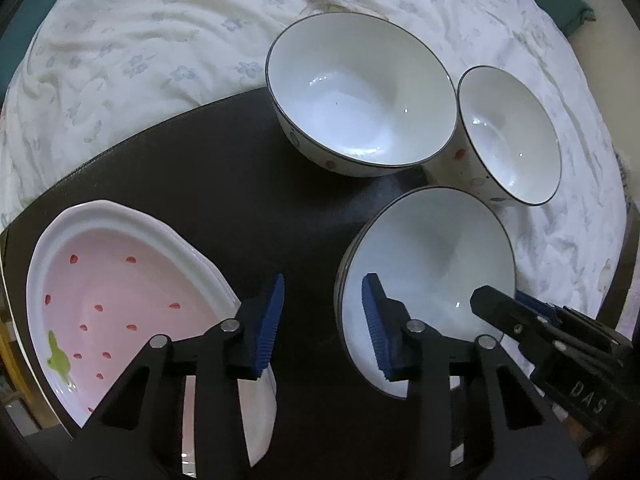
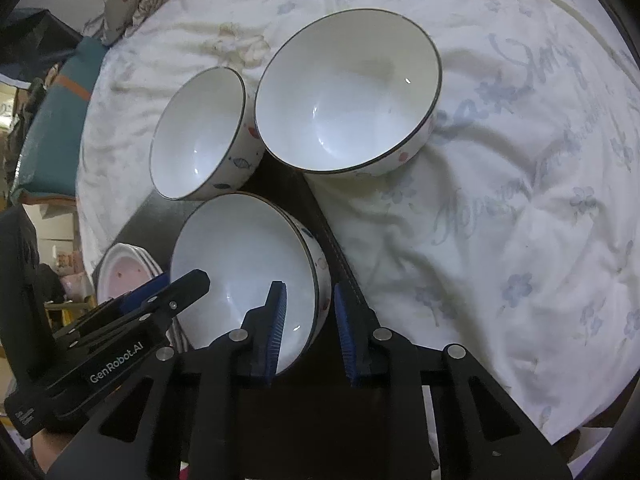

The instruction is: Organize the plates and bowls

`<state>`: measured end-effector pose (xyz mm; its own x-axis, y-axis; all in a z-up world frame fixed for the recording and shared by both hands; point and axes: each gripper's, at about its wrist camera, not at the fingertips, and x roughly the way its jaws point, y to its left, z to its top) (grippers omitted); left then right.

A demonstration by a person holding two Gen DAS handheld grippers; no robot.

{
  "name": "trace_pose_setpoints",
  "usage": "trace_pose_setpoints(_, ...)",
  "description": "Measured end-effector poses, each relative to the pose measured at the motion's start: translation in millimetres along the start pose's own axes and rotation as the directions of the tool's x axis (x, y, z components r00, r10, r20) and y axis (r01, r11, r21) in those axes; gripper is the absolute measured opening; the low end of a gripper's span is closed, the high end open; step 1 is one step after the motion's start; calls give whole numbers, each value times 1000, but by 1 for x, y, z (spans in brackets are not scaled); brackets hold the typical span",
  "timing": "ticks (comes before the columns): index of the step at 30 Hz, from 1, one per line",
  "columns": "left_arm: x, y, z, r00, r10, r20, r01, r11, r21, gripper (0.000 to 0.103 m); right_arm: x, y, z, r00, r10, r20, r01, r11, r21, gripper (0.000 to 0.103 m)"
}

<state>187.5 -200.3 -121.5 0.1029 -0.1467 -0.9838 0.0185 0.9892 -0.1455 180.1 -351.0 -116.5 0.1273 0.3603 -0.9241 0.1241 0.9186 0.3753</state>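
Note:
Three white bowls with dark rims are in view. The near bowl (image 1: 428,264) (image 2: 240,272) sits on a dark tabletop (image 1: 224,200). My left gripper (image 1: 324,324) is open, its jaws astride that bowl's left rim. My right gripper (image 2: 310,332) is open, its jaws astride the same bowl's right rim; it also shows in the left wrist view (image 1: 516,312). A large bowl (image 1: 356,92) (image 2: 344,92) and a smaller bowl (image 1: 508,132) (image 2: 196,132) stand behind. A stack of pink strawberry-shaped plates (image 1: 112,300) (image 2: 120,272) lies at the left.
A crumpled white floral cloth (image 1: 140,40) (image 2: 500,200) covers the surface behind and to the right of the tabletop. A teal cushion (image 2: 52,128) lies at the far edge.

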Motion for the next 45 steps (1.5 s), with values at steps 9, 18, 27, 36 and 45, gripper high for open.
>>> trace_pose_setpoints(9,18,-12,1,999,39,-31,-38,999,27,13,19,9,-3,994,-104,-28,103,994,-45,21)
trace_pose_setpoints(18,19,-28,1,996,89,-32,-86,994,71,7,20,18,-4,993,-116,-6,115,990,-83,14)
trace_pose_setpoints(27,1,-38,-5,995,99,-2,-99,992,80,7,7,15,-5,996,-91,19,92,992,-90,13)
trace_pose_setpoints(36,-24,-28,-16,994,96,49,-100,990,96,7,-10,20,-11,995,-80,61,86,990,-113,11)
trace_pose_setpoints(45,-63,-5,-14,991,75,111,-85,992,89,7,-32,37,-18,991,-62,118,79,986,-147,10)
